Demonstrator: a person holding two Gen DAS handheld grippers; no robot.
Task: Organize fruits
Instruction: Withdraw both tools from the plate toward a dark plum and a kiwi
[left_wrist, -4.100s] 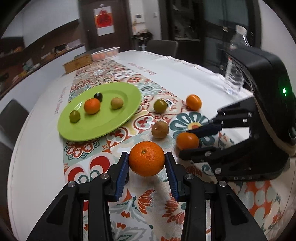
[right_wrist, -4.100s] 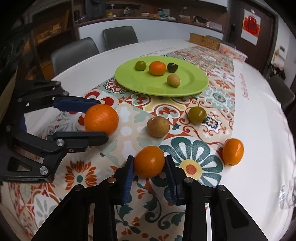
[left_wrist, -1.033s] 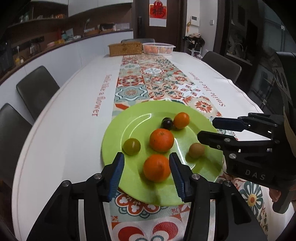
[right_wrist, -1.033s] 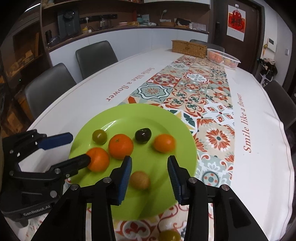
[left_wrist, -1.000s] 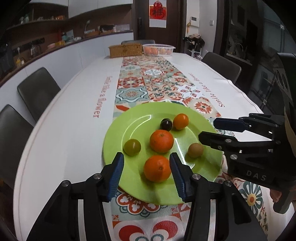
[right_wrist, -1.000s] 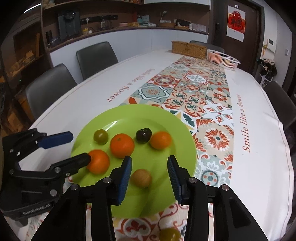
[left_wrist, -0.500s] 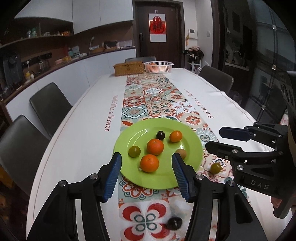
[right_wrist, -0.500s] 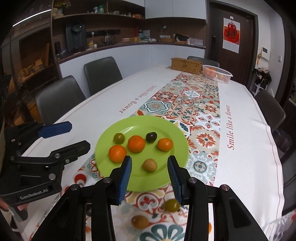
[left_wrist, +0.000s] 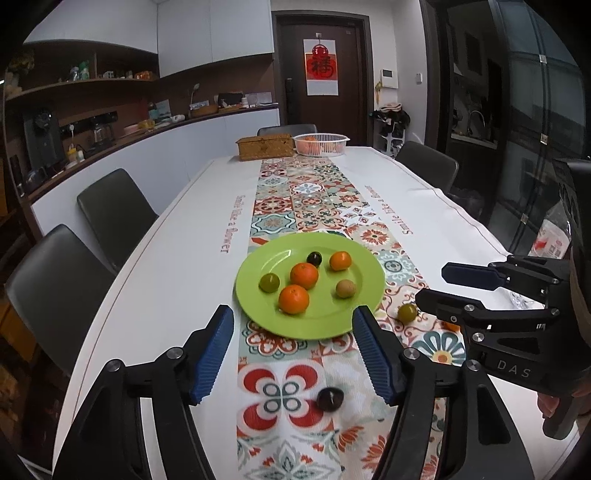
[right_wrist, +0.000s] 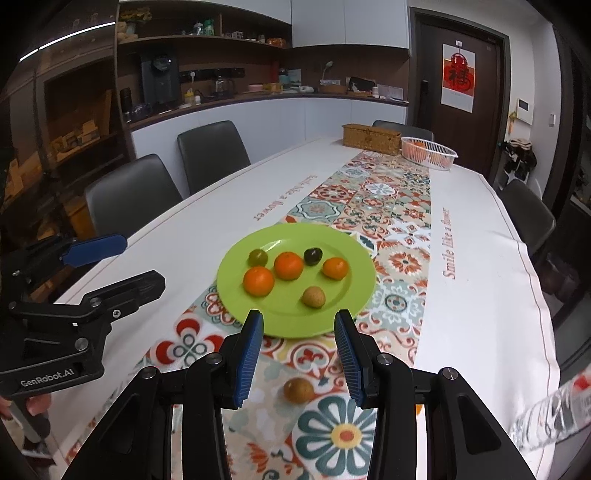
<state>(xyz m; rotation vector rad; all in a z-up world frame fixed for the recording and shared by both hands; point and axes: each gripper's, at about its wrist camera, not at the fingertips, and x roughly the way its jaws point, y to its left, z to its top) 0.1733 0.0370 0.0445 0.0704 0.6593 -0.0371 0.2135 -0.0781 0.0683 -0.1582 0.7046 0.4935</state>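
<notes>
The left gripper hangs above the table with its jaws opening and nothing between them; its blue pads frame the near rim of the green plate, which lies well ahead on the patterned runner. The right gripper is also empty, its jaws standing apart at a narrower gap, with the same plate's near edge showing beyond the tips. Each gripper appears in the other's view, at the side, clear of the fruit.

On the plate lie six fruits, apart from one another: two larger oranges near the middle, a smaller orange toward the far right, a green round fruit on the left, a dark plum-like fruit at the back, and a tan, rough-skinned fruit on the right.

Off the plate, on the runner, a dark fruit lies below the left gripper, nearer its right pad. An olive-green fruit sits just beyond the plate's right edge. In the right view a brown fruit rests under the right gripper, between its fingers in the picture but lower, on the cloth.
</notes>
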